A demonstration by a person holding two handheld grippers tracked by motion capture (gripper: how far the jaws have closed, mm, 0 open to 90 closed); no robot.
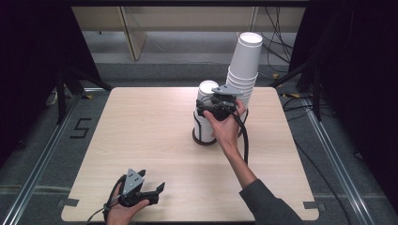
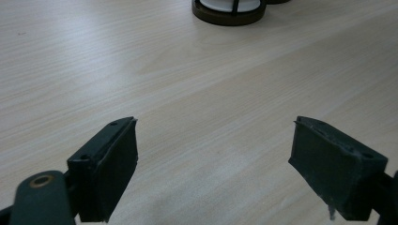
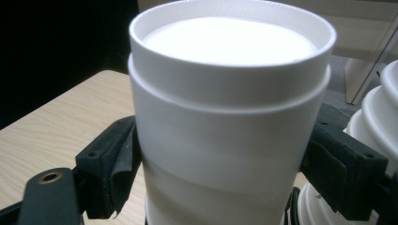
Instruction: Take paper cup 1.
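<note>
We had right gripper point(image 1: 217, 108) clamped on white cup point(image 3: 225, 117), seated in dark holder point(image 1: 202, 138) beside tall cup stack point(image 1: 244, 65). Left gripper point(image 1: 152, 193) sat parted, empty, well nearer us. Best: lift straight, gently, sparing stack.

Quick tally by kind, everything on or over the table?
Tall stack of white cups: 1
White cup in the holder: 1
Dark round holder: 1
Grippers: 2 (left gripper, right gripper)
Total: 5

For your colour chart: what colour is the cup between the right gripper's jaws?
White cup; clearest in the right gripper view.
</note>
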